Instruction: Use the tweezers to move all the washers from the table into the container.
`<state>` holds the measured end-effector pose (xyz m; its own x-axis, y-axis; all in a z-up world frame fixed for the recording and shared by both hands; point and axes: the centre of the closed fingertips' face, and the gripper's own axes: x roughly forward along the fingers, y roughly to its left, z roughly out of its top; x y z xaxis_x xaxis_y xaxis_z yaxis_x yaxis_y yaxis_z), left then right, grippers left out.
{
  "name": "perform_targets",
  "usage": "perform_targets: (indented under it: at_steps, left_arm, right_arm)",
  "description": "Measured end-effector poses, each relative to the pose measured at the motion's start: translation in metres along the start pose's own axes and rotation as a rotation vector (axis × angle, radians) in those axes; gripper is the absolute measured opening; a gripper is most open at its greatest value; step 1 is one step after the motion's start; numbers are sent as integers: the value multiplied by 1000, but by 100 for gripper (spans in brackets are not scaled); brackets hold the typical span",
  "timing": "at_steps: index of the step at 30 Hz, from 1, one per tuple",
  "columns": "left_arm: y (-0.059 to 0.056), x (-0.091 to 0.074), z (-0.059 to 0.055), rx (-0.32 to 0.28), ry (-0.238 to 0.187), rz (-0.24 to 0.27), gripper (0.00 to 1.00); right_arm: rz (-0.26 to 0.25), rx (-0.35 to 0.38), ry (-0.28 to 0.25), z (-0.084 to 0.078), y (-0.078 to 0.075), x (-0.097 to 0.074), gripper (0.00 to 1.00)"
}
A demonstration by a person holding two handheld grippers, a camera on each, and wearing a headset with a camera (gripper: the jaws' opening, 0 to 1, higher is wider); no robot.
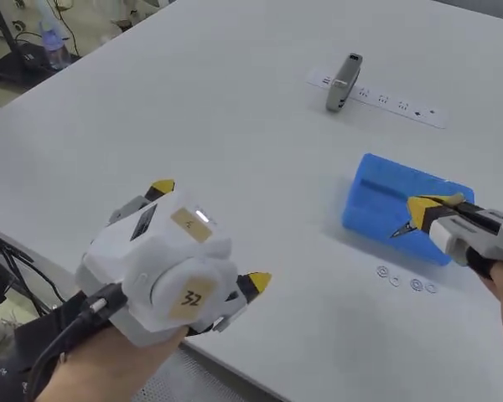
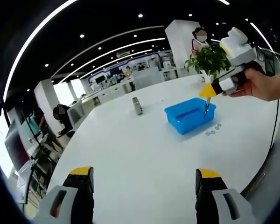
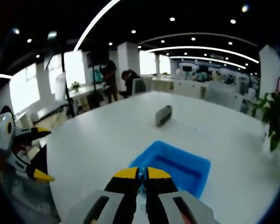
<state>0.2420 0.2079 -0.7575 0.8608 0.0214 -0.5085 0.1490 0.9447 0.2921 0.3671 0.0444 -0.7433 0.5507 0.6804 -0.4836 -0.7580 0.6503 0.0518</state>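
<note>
Hovering tweezers (image 2: 206, 108) at the blue container (image 1: 386, 201), with washers (image 1: 407, 280) left to collect

The right gripper (image 1: 419, 216) has its jaws pinched nearly together on the tweezers, whose tip points down at the container's near edge; whether it carries a washer is too small to tell. A few washers lie on the tabletop (image 1: 235, 151) just beside the container's near wall. The next pick likely wants the tip brought down onto one washer's rim, a gentle squeeze so it doesn't skid, then a lift clear of that wall. The left gripper (image 1: 210, 234) hangs well apart, jaws wide open and empty. A power strip (image 1: 377, 98) with a grey device (image 1: 344, 82) on it lies beyond the container, out of the way.
</note>
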Motion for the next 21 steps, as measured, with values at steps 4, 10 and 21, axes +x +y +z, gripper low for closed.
perform_targets:
  at_steps: [4, 10, 21]
  left_arm:
    - [0, 0, 0, 3, -1, -1, 92]
    - [0, 0, 0, 4, 3, -1, 92]
    - [0, 0, -1, 8, 5, 2, 91]
  right_arm:
    - [-4, -6, 26, -14, -1, 3, 2]
    - [-18, -31, 65, -30, -5, 7, 2]
    - [-27, -8, 94, -47, -11, 15, 2]
